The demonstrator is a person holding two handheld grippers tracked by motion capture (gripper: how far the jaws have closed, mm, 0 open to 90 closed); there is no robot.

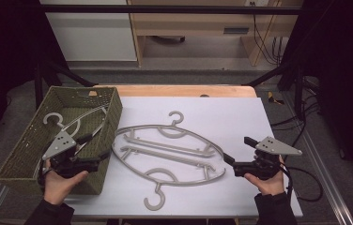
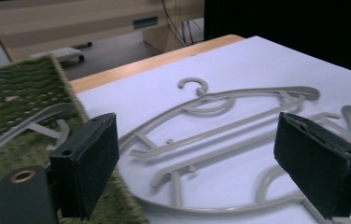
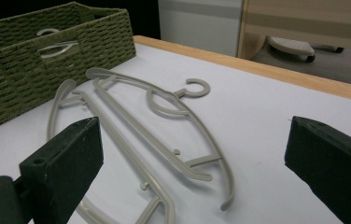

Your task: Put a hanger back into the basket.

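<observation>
While both grippers hang low over the near edge of the table [image 1: 240, 108], the two loose hangers sit between them on the white matte top.

Far hanger [image 1: 170, 136]: grey-beige plastic, smooth, thin moulded section, hook pointing away from the person, curved shoulders w/ straight crossbar carrying small notches. Near hanger [image 1: 174, 176]: same material & shape, hook toward the person, shoulders arcing the opposite way, so the pair outline a rough oval. The two overlap/touch around the crossbars; exact contact pts hard to tell.

Basket [image 1: 22, 150]: olive-green woven cord/wicker, rectangular, coarse ribbed texture, slot handle in far wall. Stands at table's left side, just beside the far hanger's left tip. Contents: one more hanger [image 1: 78, 123] of same grey plastic, lying slanted inside, hook toward far-left corner.

Left gripper [image 1: 97, 147]: black body, grey triangular plate on top, held over the basket's near-right corner; jaws spread wide apart, nothing between pads, aimed approx. at the hangers. Right gripper [image 1: 239, 150]: same build, at the right of the near hanger, close to its right tip but apart; jaws likewise released, gap clear. Pads look dark, flat, slightly fuzzy.
</observation>
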